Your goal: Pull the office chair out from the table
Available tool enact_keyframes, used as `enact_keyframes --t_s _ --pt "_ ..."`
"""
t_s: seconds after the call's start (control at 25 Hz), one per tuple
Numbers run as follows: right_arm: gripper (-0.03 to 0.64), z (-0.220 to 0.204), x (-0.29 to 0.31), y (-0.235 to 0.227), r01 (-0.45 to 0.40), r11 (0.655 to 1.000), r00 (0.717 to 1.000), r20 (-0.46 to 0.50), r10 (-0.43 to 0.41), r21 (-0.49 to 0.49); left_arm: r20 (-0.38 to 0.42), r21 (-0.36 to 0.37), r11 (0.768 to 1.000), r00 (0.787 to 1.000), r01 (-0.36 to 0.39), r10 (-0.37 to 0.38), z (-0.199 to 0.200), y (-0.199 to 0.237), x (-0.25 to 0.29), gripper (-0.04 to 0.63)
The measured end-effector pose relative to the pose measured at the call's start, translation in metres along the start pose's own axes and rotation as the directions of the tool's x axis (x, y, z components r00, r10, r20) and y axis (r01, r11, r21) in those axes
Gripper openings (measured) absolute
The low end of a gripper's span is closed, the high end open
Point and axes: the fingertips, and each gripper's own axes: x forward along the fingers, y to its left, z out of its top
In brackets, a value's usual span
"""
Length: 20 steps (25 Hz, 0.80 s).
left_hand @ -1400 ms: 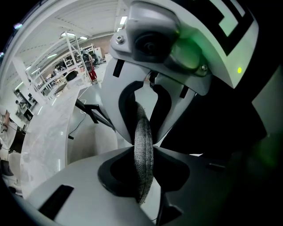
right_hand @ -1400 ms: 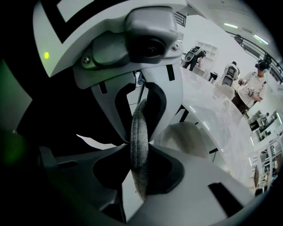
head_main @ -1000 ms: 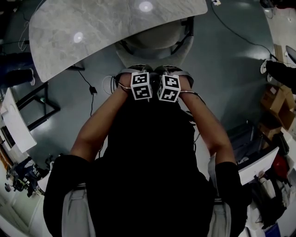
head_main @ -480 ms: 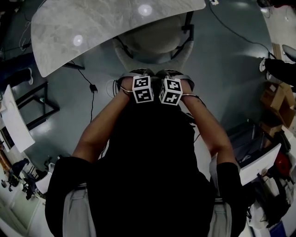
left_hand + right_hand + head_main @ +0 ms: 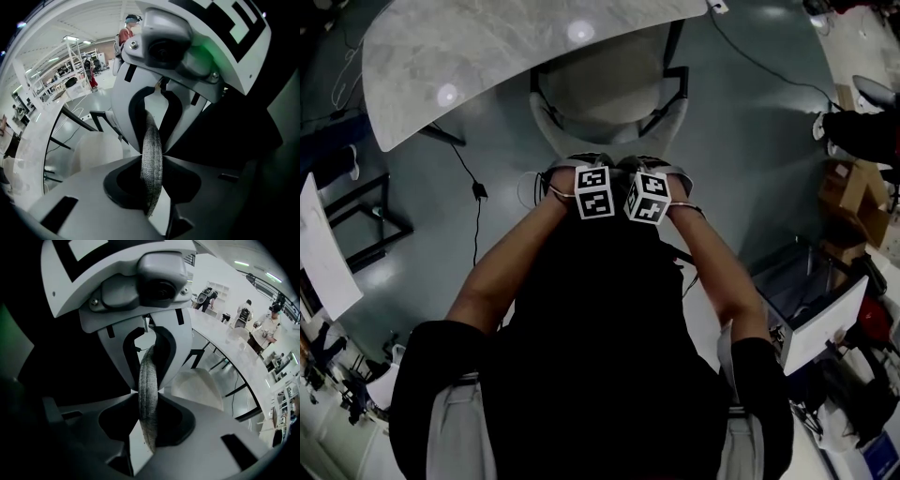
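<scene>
The office chair has a pale seat (image 5: 602, 89) and a grey fabric backrest whose top edge (image 5: 612, 157) is nearest me. Its front still sits under the marble table (image 5: 478, 56). My left gripper (image 5: 583, 165) and right gripper (image 5: 641, 167) sit side by side on that top edge. In the left gripper view the grey fabric edge (image 5: 152, 164) is pinched between the jaws of the left gripper (image 5: 153, 158), with the seat (image 5: 91, 150) beyond. In the right gripper view the right gripper (image 5: 149, 399) clamps the same fabric edge (image 5: 148, 404). Each view shows the other gripper on the strip.
A black cable (image 5: 474, 183) trails across the grey floor left of the chair. A white desk (image 5: 321, 253) stands at the left, cardboard boxes (image 5: 853, 202) and a white unit (image 5: 820, 323) at the right. People (image 5: 268, 329) stand far behind the table.
The chair has slid out from under the table toward me, so more of the seat shows. Both grippers came back with the backrest, still clamped on it.
</scene>
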Motion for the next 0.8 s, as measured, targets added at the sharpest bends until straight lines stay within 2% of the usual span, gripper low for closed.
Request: enact_keyframes --t_s 0.52,0.8 --pt "0.087 -0.010 -0.011 0.076 -0.009 1.000 1.000 -0.008 0.009 0.008 -0.006 0.021 0.999 0.999 0.044 -0.044 0.007 -0.078 0.005 0.091" --pt "0.087 -0.019 -0.012 0.112 0.001 1.000 1.000 0.003 -0.001 0.009 -0.009 0.007 0.999 0.999 0.037 -0.037 0.010 -0.114 0.011 0.089"
